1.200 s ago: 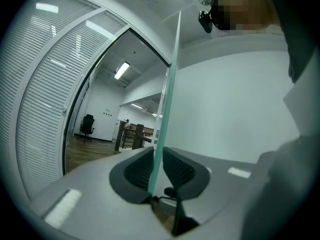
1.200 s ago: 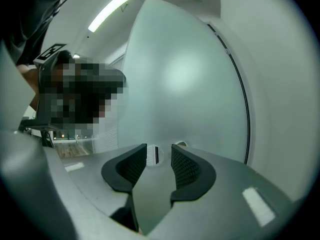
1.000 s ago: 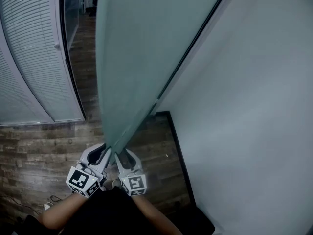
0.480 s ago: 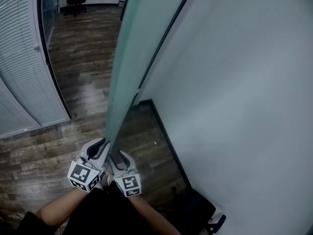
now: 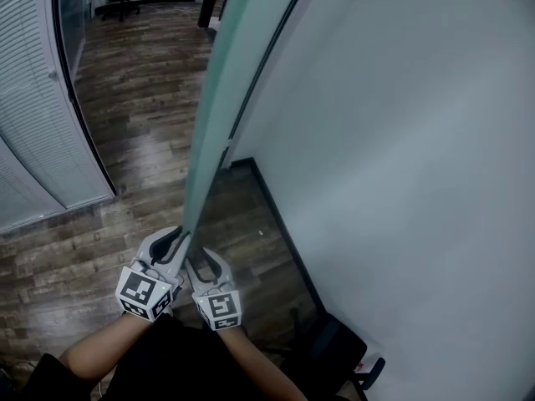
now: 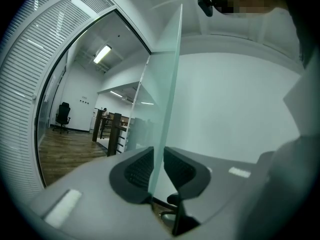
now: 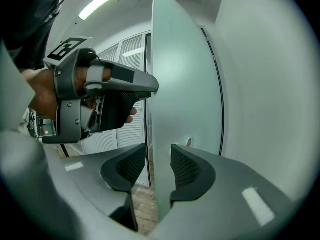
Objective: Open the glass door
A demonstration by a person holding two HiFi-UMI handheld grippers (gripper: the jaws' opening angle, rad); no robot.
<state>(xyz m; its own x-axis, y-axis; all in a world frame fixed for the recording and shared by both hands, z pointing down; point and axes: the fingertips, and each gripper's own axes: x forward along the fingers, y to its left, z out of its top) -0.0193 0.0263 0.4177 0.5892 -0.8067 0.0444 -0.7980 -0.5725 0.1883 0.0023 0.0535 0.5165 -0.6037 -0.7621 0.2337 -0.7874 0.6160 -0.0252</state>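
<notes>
Two claws at the free edge of the glass door, the pane standing at a narrow angle to the wall.

The glass door (image 5: 221, 107) runs away from the person edge-on, close by the white wall (image 5: 418, 157); wood floor (image 5: 142, 90) lies on its other side, with a slatted-blind partition (image 5: 25, 115) beyond. The left gripper (image 6: 158, 160) is clenched on the door's edge, one pad flat on each face of the glass. The right gripper (image 7: 159, 160) sits just beside it and straddles the same edge; its jaws have just been closing a little with the glass between them, yet it is not clamped. Its wall-side pad (image 7: 186, 170) lies against the pane, while a thin sliver of gap shows at the other pad. A dark chair (image 5: 338, 349) stands by the wall near the person.
</notes>
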